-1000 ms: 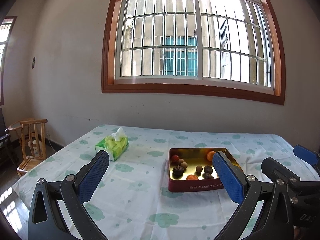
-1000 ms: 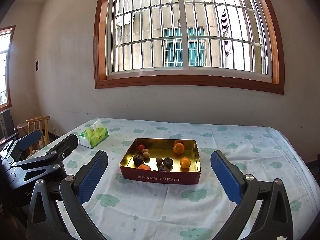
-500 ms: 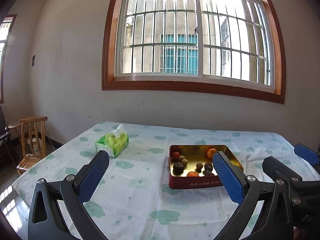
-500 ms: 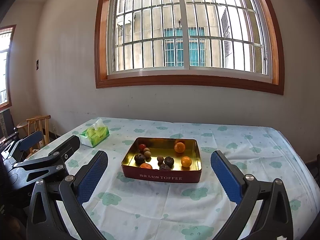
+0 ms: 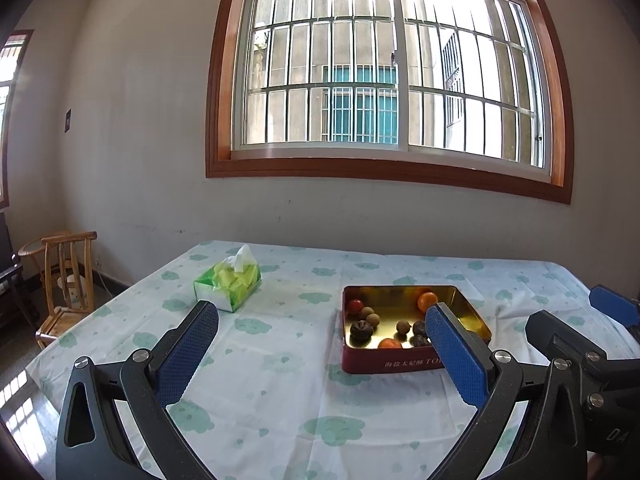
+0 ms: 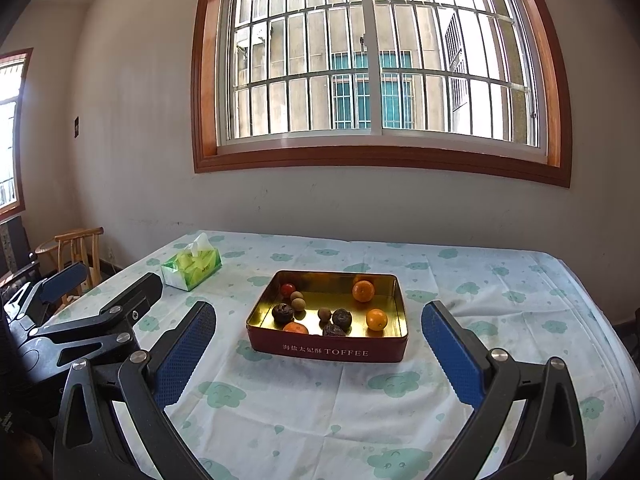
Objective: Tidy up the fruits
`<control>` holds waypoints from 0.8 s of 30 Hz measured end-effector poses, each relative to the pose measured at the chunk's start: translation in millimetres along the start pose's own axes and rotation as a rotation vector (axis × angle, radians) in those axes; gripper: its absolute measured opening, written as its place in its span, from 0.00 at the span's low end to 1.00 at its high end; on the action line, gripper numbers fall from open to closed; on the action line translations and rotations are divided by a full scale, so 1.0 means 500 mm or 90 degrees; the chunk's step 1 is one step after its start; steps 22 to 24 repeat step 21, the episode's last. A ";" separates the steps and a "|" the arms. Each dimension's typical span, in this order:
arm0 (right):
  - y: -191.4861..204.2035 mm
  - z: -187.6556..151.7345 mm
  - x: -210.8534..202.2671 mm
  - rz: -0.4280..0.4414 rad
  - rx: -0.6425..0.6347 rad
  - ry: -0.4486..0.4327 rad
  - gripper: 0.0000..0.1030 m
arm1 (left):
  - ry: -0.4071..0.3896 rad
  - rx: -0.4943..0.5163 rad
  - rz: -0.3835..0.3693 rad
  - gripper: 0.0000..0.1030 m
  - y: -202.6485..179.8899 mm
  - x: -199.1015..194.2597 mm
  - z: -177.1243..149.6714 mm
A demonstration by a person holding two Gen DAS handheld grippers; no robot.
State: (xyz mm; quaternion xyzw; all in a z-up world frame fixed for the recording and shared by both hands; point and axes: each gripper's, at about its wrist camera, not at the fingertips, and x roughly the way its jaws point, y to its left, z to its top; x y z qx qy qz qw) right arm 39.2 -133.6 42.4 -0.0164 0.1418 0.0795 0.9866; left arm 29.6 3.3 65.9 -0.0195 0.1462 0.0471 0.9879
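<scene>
Spreading across both views, the worktop [image 6: 500, 320] wears a pale cloth with green cloud prints, under a barred window [image 6: 372, 64]. A wooden chair [image 5: 66, 280] stands off its left end. On the cloth, the red tin [image 6: 328, 350], lettered TOFFEE, sits open and holds all the fruit: three oranges [image 6: 363, 291], three dark wrinkled fruits [image 6: 342, 318], three small brown ones [image 6: 298, 303] and a red one [image 6: 287, 289]. A green tissue box [image 6: 192, 266] lies well apart to the tin's far left. The right tool [image 6: 318, 346] hovers above the near cloth, fingers wide apart around the tin's width, gripping nothing. The left tool [image 5: 322, 350] hangs beside it, equally spread and empty, its right finger [image 5: 456, 356] covering the tin's near right corner.
</scene>
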 end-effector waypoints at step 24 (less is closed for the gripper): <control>-0.046 -0.030 0.064 0.009 0.020 0.061 1.00 | 0.037 0.032 0.004 1.00 -0.012 0.047 -0.021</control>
